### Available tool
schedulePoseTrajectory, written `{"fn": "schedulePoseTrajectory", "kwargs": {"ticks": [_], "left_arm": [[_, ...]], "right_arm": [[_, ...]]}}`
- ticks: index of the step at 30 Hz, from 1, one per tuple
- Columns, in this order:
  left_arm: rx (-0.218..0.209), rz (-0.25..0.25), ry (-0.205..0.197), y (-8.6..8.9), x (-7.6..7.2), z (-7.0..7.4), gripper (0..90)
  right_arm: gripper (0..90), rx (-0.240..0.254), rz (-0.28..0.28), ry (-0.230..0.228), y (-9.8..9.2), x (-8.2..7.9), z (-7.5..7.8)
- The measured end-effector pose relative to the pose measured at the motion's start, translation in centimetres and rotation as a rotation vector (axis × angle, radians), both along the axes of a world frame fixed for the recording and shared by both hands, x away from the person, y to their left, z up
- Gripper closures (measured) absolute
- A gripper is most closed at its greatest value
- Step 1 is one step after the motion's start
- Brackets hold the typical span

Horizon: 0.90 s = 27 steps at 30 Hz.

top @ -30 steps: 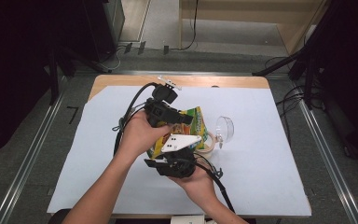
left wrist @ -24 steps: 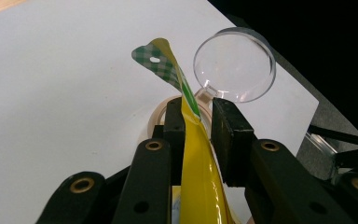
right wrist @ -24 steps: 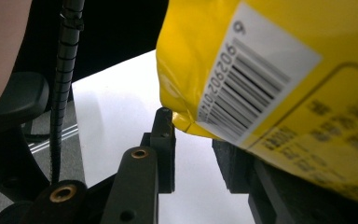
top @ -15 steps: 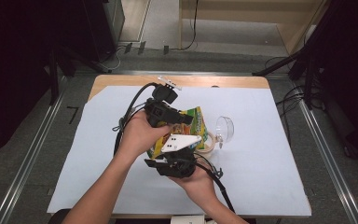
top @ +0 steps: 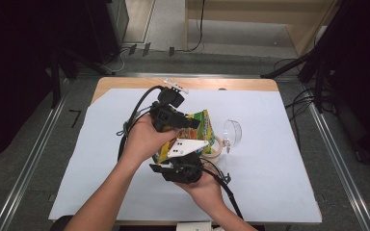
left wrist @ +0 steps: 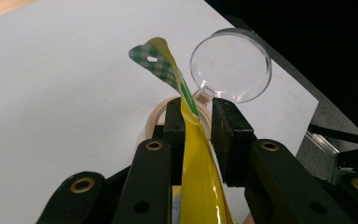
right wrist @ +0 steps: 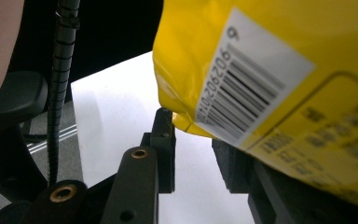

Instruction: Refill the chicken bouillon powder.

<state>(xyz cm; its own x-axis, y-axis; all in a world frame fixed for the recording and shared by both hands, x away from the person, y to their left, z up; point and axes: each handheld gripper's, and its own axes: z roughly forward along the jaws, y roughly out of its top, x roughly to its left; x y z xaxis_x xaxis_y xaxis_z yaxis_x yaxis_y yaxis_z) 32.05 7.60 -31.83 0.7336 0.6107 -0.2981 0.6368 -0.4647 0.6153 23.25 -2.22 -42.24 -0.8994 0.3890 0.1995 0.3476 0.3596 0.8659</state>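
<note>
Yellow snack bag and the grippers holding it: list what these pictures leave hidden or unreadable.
- High view: most of the yellow bag is covered by the hands and both grippers.
- Left gripper view: the left gripper has the bag's edge between its jaws; whether both pads press is unclear.
- Right gripper view: the bag hides one jaw of the right gripper; the small print is blurred, the barcode digits are partly cut off.

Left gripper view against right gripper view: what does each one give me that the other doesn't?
Left gripper view: the pouch's green checked header with its hang hole, a clear round lid and a beige tape ring behind it.
Right gripper view: the barcode on the pouch's back, and a ribbed black cable.
Both: the yellow pouch between black jaws, above the white sheet.
</note>
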Motion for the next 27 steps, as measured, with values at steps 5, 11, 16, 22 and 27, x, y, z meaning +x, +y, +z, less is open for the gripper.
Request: {"fn": "schedulePoseTrajectory", "kwargs": {"ticks": [5, 11, 16, 22, 27], "left_arm": [[-0.001, 0.001, -0.007, 0.0, -0.2, 0.2, 77.1], [0.001, -0.003, -0.014, -0.3, -0.4, 0.3, 77.1], [-0.003, -0.003, -0.012, -0.2, -0.3, 0.2, 77.2], [-0.006, -0.005, 0.007, -0.2, 0.5, 0.0, 77.5], [-0.023, -0.006, 0.024, 0.0, 0.8, -0.2, 77.1]], "right_arm": [[72.0, -0.002, 0.001, -0.004, 0.0, 0.0, 0.1], [72.3, 0.005, -0.005, -0.009, -0.1, 0.1, -0.1], [72.3, 0.002, -0.004, -0.012, -0.1, 0.1, -0.1], [72.3, 0.003, 0.0, 0.001, -0.2, 0.4, 0.1], [72.3, -0.002, 0.0, 0.005, -0.2, 0.5, 0.1]]}}
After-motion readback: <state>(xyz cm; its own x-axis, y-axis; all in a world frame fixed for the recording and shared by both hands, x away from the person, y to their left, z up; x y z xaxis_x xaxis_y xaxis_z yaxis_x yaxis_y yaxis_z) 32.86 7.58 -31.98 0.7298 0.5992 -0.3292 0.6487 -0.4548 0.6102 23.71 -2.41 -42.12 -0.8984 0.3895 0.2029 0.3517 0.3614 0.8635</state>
